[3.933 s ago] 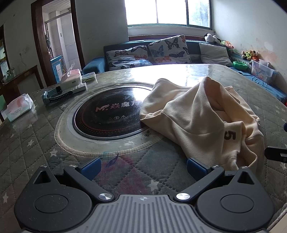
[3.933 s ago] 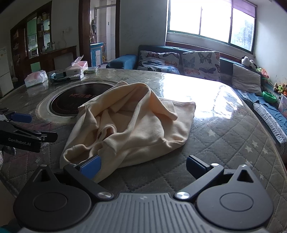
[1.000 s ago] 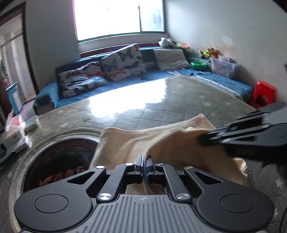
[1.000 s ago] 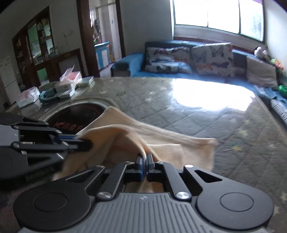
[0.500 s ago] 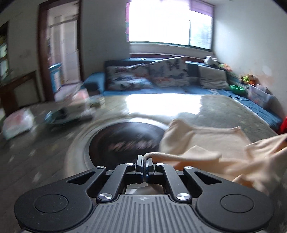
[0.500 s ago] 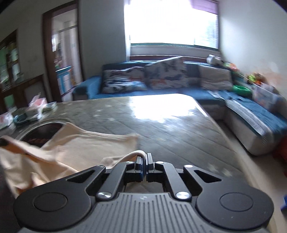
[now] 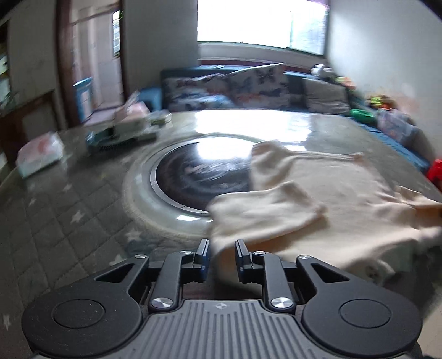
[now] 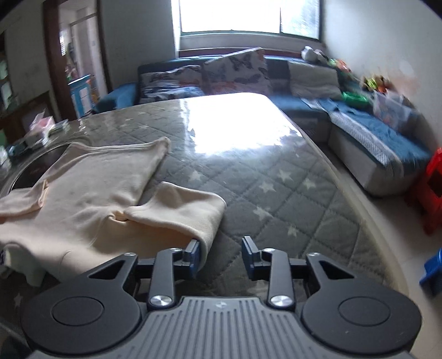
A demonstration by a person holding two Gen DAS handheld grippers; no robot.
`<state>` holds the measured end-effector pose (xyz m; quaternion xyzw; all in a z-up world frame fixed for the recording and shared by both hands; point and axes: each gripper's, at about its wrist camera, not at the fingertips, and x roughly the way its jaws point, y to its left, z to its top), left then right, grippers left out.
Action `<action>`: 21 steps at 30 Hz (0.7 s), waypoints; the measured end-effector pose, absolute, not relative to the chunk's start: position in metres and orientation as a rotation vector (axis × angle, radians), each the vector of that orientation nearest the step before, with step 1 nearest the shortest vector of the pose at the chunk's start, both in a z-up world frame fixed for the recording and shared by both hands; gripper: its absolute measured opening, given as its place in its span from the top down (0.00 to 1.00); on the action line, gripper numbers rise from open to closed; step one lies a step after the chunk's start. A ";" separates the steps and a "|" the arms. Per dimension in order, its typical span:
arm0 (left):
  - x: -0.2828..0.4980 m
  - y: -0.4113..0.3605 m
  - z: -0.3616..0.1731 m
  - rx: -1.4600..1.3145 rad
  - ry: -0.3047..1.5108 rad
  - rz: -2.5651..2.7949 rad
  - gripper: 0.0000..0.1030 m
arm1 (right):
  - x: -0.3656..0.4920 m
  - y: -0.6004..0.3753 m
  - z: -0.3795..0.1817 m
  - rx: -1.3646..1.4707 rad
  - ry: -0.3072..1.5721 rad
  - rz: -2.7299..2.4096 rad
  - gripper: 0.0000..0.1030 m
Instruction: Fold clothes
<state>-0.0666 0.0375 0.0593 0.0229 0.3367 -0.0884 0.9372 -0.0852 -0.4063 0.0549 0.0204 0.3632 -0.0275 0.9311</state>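
Opening left tool [image 7: 222, 255] over cream garment [image 7: 317, 198]; writing unreadable

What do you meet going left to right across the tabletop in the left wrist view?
White tissue pack → blue tray with boxes → round black cooktop → cream garment

A bright window [image 8: 243, 16] glares above a blue sofa [image 8: 359, 121] with butterfly cushions [image 8: 234, 69]; a doorway [image 7: 91, 63] stands left of it, white walls [image 7: 386, 47] right.
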 end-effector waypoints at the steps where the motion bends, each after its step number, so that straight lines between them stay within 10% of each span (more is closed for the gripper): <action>1: -0.072 0.033 0.062 0.059 0.680 -0.217 0.73 | -0.083 -0.401 0.054 0.013 0.744 -0.053 0.62; 14: -0.092 -0.034 0.033 0.101 0.821 -0.544 0.63 | -0.039 -0.351 0.037 -0.304 0.709 -0.062 0.59; 21: -0.083 -0.054 0.024 0.075 0.840 -0.587 0.62 | -0.055 -0.412 0.073 -0.024 0.595 -0.249 0.58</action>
